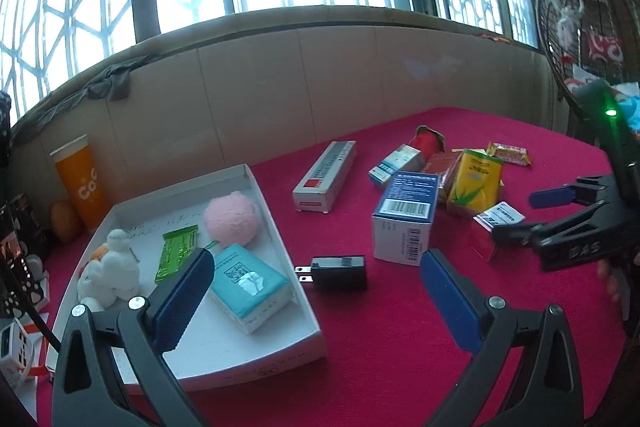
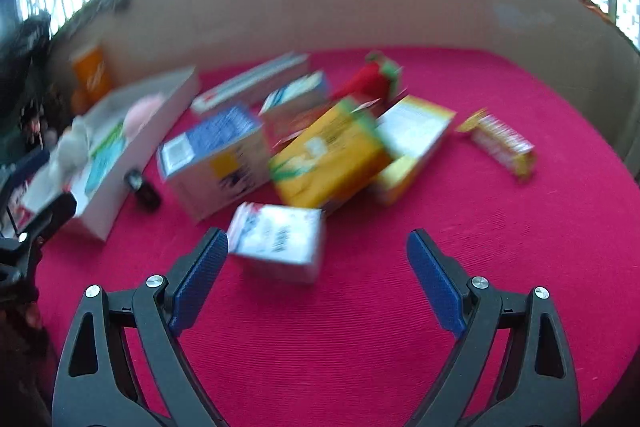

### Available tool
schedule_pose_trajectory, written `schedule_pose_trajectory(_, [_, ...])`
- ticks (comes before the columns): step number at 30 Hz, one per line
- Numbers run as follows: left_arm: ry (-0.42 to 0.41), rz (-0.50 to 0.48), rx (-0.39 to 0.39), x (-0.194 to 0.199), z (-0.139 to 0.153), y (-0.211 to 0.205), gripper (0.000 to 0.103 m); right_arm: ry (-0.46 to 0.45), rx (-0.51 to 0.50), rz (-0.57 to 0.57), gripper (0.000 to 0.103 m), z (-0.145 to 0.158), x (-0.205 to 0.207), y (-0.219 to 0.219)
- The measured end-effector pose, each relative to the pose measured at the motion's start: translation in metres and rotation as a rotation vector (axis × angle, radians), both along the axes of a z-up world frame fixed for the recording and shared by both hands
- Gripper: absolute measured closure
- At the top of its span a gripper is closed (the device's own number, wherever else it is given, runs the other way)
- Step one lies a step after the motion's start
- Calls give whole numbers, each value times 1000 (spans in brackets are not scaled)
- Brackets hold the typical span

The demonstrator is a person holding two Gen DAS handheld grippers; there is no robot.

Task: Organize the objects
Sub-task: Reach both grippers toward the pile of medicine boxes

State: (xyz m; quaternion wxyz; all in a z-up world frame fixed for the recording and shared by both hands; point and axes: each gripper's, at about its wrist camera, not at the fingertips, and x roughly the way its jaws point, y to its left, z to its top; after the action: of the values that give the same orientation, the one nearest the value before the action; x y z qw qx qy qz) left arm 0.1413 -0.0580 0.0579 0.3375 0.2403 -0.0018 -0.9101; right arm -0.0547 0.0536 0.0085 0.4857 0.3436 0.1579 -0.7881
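Note:
A white tray [image 1: 304,311] on the red cloth holds a teal tissue pack [image 1: 250,285], a pink ball [image 1: 230,219], a green sachet [image 1: 176,251] and a white plush toy [image 1: 110,267]. My left gripper [image 1: 316,291] is open and empty above the tray's right edge, near a black charger plug [image 1: 340,271]. My right gripper [image 2: 318,267] is open and empty, just short of a small white box [image 2: 278,241]. Behind it lie a yellow box [image 2: 328,159], a blue-and-white box [image 2: 216,159] and a snack bar [image 2: 500,143]. The right wrist view is blurred.
A long grey-and-red box [image 1: 326,175], a red plush [image 1: 426,143] and more cartons [image 1: 476,181] crowd the cloth's back right. An orange cup [image 1: 80,181] stands behind the tray. A cardboard wall [image 1: 320,79] borders the table. Bare red cloth [image 2: 520,227] lies at the right.

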Motion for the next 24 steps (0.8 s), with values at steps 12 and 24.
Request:
schedule_pose_trajectory(12, [-63, -133, 130, -71, -5, -1, 0, -37, 86, -6, 50, -15, -12, -20])
schedule_pose_trajectory(24, [-167, -116, 276, -140, -21, -45, 0, -111, 37, -56, 49, -12, -36, -2])
